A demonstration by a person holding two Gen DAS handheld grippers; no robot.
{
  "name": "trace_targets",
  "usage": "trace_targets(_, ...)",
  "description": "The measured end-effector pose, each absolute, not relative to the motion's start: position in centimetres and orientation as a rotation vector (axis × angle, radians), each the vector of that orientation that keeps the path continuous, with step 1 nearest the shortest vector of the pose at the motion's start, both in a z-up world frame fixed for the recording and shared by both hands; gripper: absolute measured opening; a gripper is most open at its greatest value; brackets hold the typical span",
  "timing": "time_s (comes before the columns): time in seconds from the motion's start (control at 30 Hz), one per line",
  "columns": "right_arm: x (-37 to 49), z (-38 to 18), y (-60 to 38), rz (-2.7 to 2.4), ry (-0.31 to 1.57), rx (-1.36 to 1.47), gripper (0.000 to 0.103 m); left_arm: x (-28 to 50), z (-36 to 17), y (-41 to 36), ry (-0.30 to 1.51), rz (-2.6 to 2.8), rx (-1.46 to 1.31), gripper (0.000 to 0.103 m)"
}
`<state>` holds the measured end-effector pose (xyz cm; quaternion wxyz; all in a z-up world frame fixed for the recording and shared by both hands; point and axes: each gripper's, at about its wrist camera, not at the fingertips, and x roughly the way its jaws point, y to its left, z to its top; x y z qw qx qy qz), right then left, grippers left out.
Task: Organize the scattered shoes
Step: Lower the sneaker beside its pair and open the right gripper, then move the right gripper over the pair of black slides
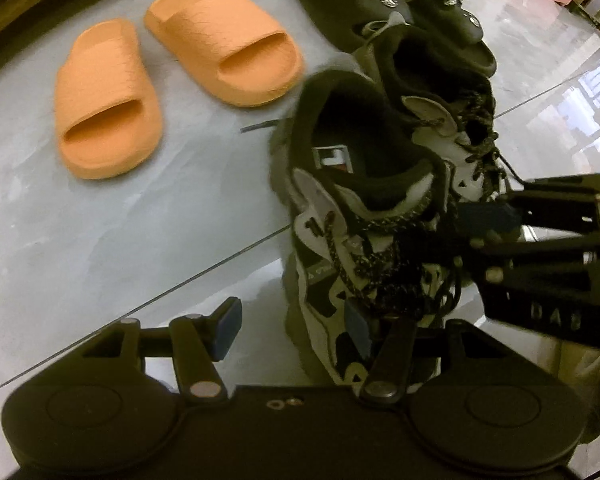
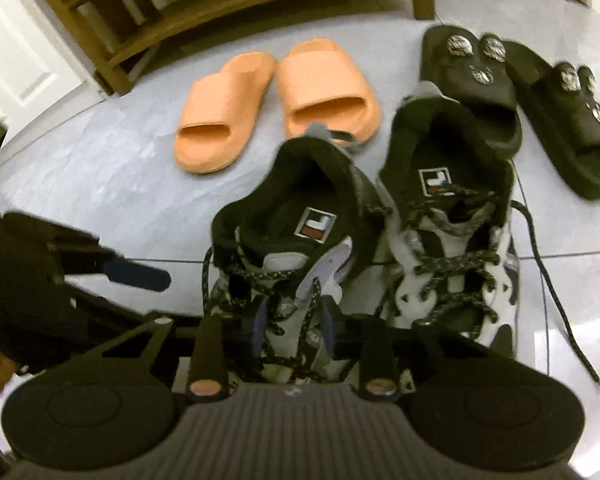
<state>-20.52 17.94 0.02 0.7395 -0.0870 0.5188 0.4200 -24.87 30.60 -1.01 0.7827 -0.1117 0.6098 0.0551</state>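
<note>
Two black-and-white laced sneakers stand side by side on the grey floor. My right gripper [image 2: 294,328] is shut on the tongue and laces of the left sneaker [image 2: 284,236]; it also shows in the left wrist view [image 1: 360,200]. The second sneaker [image 2: 452,216] stands just right of it. My left gripper [image 1: 294,328] is open beside the held sneaker's toe, one pad against its side. A pair of orange slides [image 2: 276,104] lies behind, neatly paired. A pair of black slides with metal studs [image 2: 512,100] lies at the right rear.
A wooden bench or rack [image 2: 228,4] stands against the wall behind the slides. A white door [image 2: 16,60] is at the left. A loose black lace [image 2: 556,292] trails right of the second sneaker. Glossy tile floor [image 1: 100,240] surrounds the shoes.
</note>
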Motion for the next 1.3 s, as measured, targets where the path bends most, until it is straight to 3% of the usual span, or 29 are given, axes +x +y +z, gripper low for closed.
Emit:
trace_targets(0.07, -19.9, 0.3, 17.9, 0.897, 1.099, -0.206, 0.022, -24.2, -1.0, 30.0, 1.306, 0.102, -0.230, 0.056)
trace_targets(0.23, -19.2, 0.3, 18.2, 0.906, 1.106, -0.254, 0.026, -22.4, -1.1, 29.0, 1.292, 0.081, -0.186, 0.057)
trace_targets(0.3, -19.2, 0.9, 18.0, 0.903, 1.102, -0.274, 0.038, -22.3, -1.1, 29.0, 1.298, 0.080, -0.187, 0.057)
trace_targets(0.37, -19.0, 1.8, 17.1, 0.895, 1.080, -0.280, 0.074, -23.0, -0.8, 29.1, 1.287, 0.073, -0.189, 0.057)
trace_targets(0.5, -18.5, 4.0, 14.6, 0.916, 1.001, -0.249, 0.077, -24.8, 0.2, 29.1, 1.267, 0.046, -0.200, 0.057)
trace_targets(0.57, -17.8, 4.8, 13.6, 0.899, 0.992, -0.223, 0.084, -25.2, 1.1, 28.7, 1.268, 0.066, -0.208, 0.057)
trace_targets(0.9, -14.0, 5.4, 12.3, 0.739, 1.103, -0.086, 0.089, -20.3, 4.4, 28.8, 1.334, 0.158, -0.353, 0.057)
trace_targets(1.3, -15.1, 5.4, 12.4, 0.778, 1.035, -0.169, 0.089, -20.1, 4.6, 29.0, 1.335, 0.233, -0.377, 0.057)
